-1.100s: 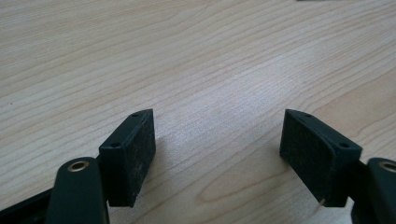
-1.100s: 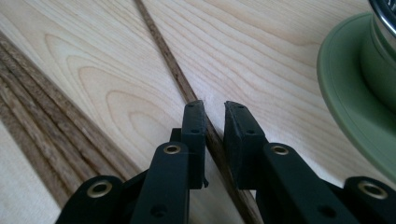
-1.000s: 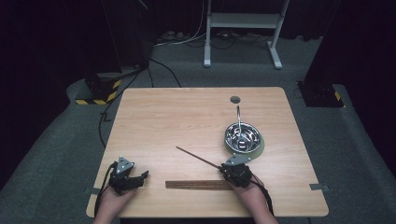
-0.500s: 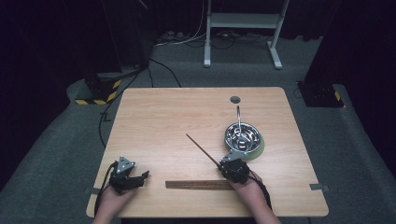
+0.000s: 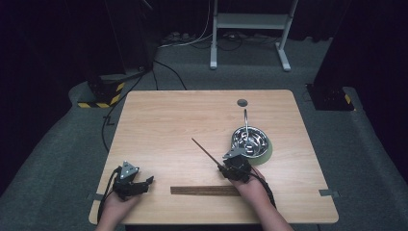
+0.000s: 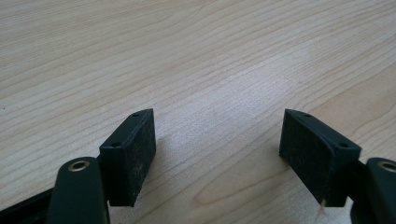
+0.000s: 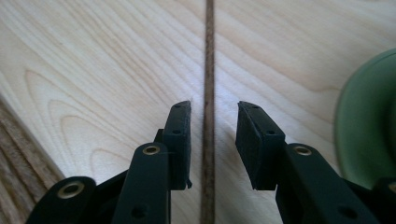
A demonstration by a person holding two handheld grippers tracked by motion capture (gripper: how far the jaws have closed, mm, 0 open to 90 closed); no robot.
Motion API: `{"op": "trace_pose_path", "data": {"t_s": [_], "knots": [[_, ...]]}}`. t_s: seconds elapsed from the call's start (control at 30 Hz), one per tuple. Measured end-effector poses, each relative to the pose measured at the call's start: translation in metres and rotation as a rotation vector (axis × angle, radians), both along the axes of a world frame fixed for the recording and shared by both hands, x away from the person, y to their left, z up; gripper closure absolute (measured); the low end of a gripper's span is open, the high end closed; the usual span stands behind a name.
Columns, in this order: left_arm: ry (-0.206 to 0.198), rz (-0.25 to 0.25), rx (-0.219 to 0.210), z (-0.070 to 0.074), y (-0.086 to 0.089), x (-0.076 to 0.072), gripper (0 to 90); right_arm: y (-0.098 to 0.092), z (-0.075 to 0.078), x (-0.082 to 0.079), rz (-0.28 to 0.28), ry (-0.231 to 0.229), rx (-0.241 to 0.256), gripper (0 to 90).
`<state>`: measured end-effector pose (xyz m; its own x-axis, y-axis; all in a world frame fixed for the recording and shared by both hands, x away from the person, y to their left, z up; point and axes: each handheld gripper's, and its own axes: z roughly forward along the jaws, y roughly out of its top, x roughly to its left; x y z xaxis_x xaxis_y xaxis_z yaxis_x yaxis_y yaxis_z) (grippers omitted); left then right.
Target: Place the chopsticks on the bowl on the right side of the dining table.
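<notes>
A thin dark wooden stick (image 5: 207,153) lies slanted on the wooden table (image 5: 183,115), its near end at my right gripper (image 5: 235,166). In the right gripper view the stick (image 7: 208,56) runs straight between the two jaws, which stand a little apart on either side of it without pressing it; my right gripper (image 7: 214,109) is open. A flat row of similar sticks (image 5: 204,190) lies along the front of the table, just left of the right hand. My left gripper (image 5: 132,183) rests at the front left, and its own view shows the left gripper (image 6: 217,119) wide open over bare wood.
A green bowl (image 5: 266,151) holding a shiny metal bowl (image 5: 248,139) with an upright metal handle (image 5: 246,120) stands just right of the right gripper; its green edge (image 7: 364,126) is close to the right jaw. A round hole (image 5: 242,102) sits near the far edge.
The stick's far end swung from pointing left to pointing more away from me, with the right gripper turning along with it. The left gripper has stayed still.
</notes>
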<state>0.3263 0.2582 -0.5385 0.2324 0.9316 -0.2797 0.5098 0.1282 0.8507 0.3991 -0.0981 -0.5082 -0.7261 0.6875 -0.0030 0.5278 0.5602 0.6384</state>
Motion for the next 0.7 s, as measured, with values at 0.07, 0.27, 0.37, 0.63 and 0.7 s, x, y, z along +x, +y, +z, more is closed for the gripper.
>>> {"op": "trace_pose_path", "data": {"t_s": [0.07,0.27,0.37,0.63,0.7], "knots": [[-0.002,0.0,-0.005,0.0,0.0,0.0,26.8,0.003,-0.001,0.001,-0.001,0.0,-0.008,63.7],[-0.003,-0.001,-0.005,0.0,0.0,0.0,26.9,0.008,0.0,0.007,-0.01,0.018,-0.02,62.8],[-0.003,-0.003,-0.005,0.0,0.0,0.0,26.8,0.013,0.001,0.011,-0.014,0.012,-0.032,62.6],[-0.004,-0.008,-0.007,0.0,-0.001,0.0,26.8,0.017,0.001,0.014,0.004,0.014,-0.043,69.4],[-0.005,-0.004,-0.01,0.0,-0.001,0.0,26.8,0.017,0.002,0.014,0.01,0.012,-0.046,72.6]]}}
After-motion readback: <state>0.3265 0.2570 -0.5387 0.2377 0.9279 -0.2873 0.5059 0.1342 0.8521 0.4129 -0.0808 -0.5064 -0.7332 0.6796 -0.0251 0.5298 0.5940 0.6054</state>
